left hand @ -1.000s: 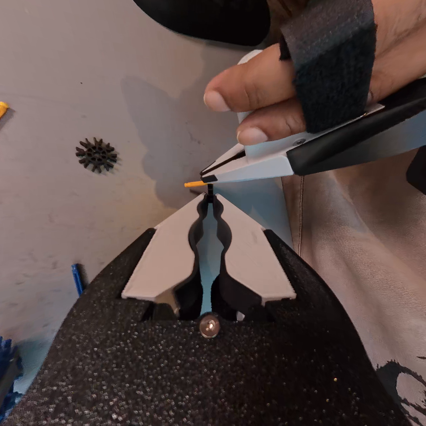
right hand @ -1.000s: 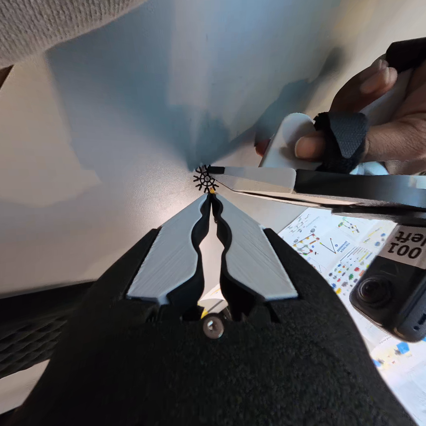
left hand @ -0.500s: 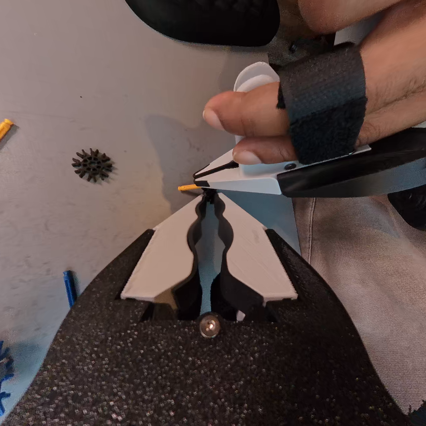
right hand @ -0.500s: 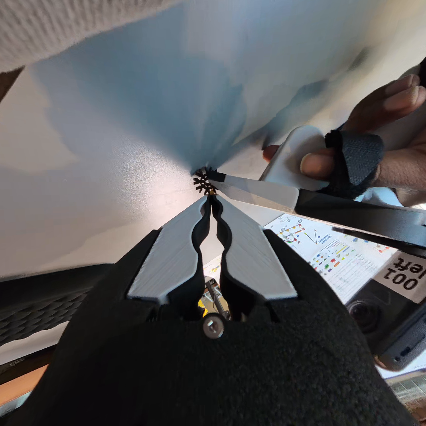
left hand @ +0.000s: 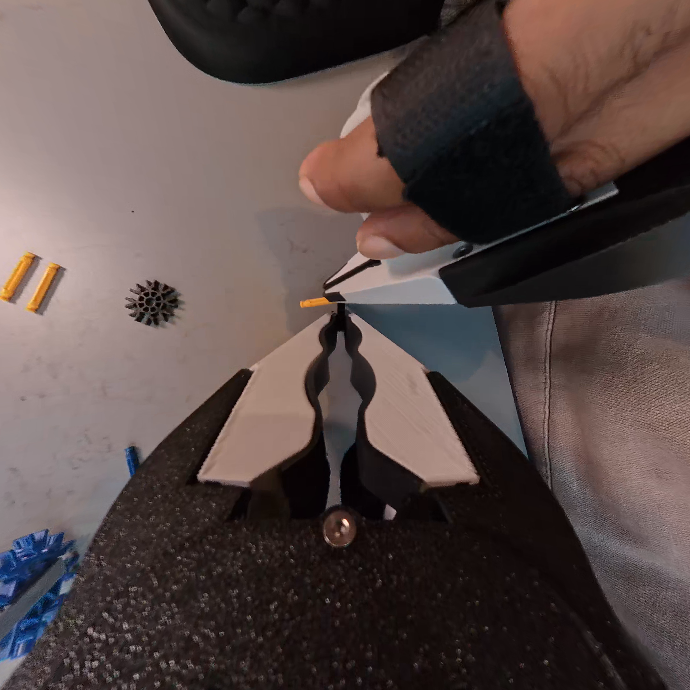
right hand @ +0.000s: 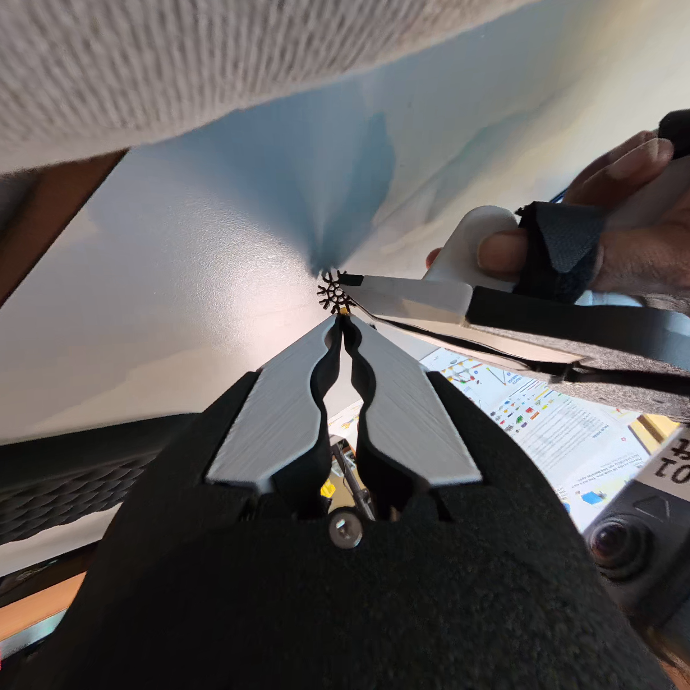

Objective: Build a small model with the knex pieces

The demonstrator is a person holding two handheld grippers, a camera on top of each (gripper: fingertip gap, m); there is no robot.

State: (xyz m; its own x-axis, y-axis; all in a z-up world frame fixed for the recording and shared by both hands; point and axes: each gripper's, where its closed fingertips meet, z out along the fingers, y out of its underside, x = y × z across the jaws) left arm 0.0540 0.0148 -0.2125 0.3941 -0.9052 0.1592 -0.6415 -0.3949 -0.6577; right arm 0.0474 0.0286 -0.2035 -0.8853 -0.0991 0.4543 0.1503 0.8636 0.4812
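The left hand-held gripper [left hand: 340,317] is pinching a black snowflake connector [right hand: 333,292]; the right hand-held gripper [right hand: 341,317] is clamping a short yellow rod [left hand: 313,302], touching it.

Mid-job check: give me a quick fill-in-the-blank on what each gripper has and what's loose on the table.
1. The left gripper is shut on a small ___ snowflake-shaped connector.
2. The right gripper is shut on a thin ___ rod.
3. In the left wrist view, ___ loose rods lie side by side on the table.
4. In that view, a spare connector lies flat to the ___ of those rods.

Missing words: black; yellow; two; right.
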